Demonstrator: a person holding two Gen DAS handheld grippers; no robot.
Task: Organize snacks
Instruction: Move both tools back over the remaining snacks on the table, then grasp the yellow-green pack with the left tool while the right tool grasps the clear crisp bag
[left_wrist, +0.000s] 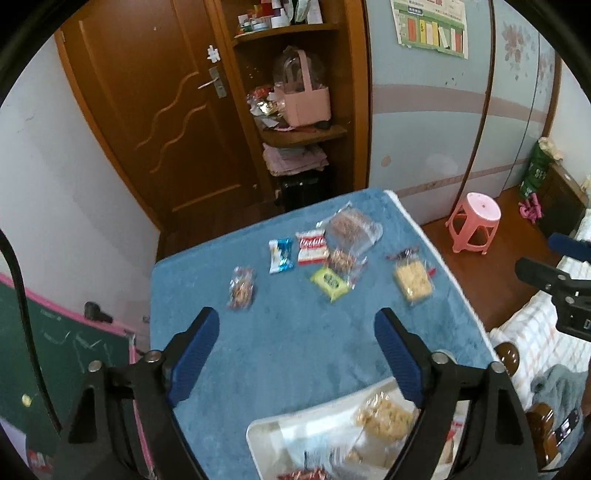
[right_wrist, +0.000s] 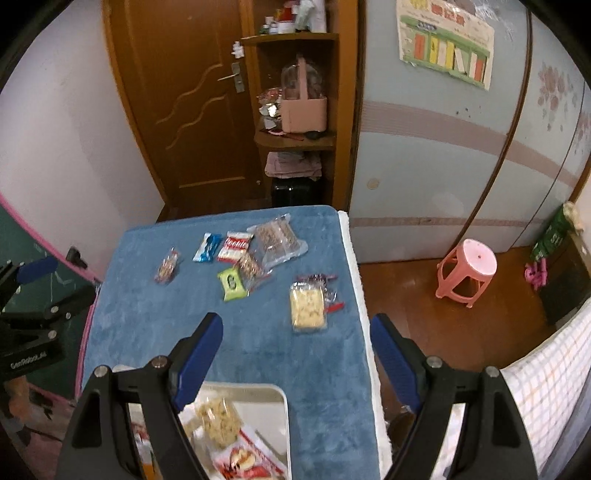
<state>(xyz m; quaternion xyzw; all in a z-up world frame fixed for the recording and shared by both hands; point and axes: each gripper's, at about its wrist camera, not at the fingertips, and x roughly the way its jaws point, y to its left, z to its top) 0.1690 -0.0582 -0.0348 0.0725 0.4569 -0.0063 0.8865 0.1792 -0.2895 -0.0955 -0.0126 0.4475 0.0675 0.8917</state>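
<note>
Several wrapped snacks lie on the blue-covered table (left_wrist: 280, 343): a clear nut pack (left_wrist: 242, 288), a blue packet (left_wrist: 280, 254), a red-white packet (left_wrist: 312, 246), a green packet (left_wrist: 329, 282), a large clear bag (left_wrist: 352, 227) and a yellow cracker pack (left_wrist: 412, 282). The same cracker pack shows in the right wrist view (right_wrist: 307, 308). A white tray (left_wrist: 258, 435), also in the right wrist view (right_wrist: 279, 398), holds several snacks at the table's near edge. My left gripper (left_wrist: 297, 350) is open and empty above the table. My right gripper (right_wrist: 297, 354) is open and empty above the tray's far right corner.
A wooden door (left_wrist: 155, 122) and shelf unit with a pink basket (left_wrist: 306, 101) stand behind the table. A pink stool (right_wrist: 467, 271) is on the wooden floor at right. A green chalkboard (left_wrist: 55, 350) leans at left. A checked bed cover (right_wrist: 546, 387) is near right.
</note>
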